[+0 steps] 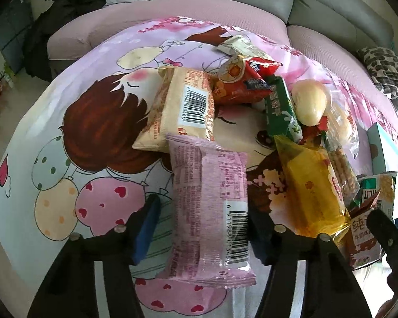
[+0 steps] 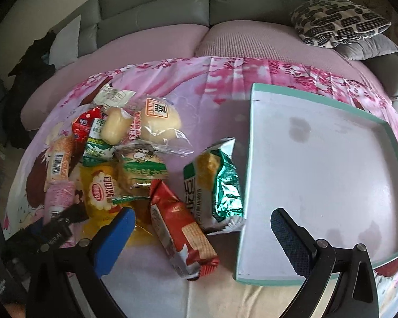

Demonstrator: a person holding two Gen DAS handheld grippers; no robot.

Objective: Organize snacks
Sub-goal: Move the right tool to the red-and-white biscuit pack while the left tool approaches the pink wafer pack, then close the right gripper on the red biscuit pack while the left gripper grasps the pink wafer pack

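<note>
A pink snack packet (image 1: pixel 211 212) with a white barcode panel lies lengthwise on the cartoon-printed cloth (image 1: pixel 66 159), right between the two blue-padded fingers of the left gripper (image 1: pixel 204 228). The right pad sits against the packet's edge, while a sliver of cloth still shows between the left pad and the wrapper, so the jaws stand narrowed around it without plainly pinching it.

Just beyond its far end rests a cream biscuit packet (image 1: pixel 180 108), barcode up. To the right of that is the rest of the heap: a red snack bag (image 1: pixel 241 84), a green biscuit bar (image 1: pixel 281 108), a pale bun in clear wrap (image 1: pixel 309 103) and a yellow cracker pack (image 1: pixel 313 185) lying beside the pink one.

From the right wrist the same pile appears at left, with a second wrapped bun (image 2: pixel 159 124), a green-and-silver foil bag (image 2: pixel 215 182) and a red biscuit packet (image 2: pixel 180 228) nearest the camera. The right gripper (image 2: pixel 204 228) hangs over them with its jaws spread wide and nothing between them; its left pad is above the yellow pack's edge, its right pad over the tray.

A shallow white tray with a teal rim (image 2: pixel 252 159) sits on the cloth at the right, touching the foil bag, with no snacks in it. Behind the covered table runs a grey sofa (image 2: pixel 172 13) with pink seat covers and a black-patterned cushion (image 2: pixel 337 21).
</note>
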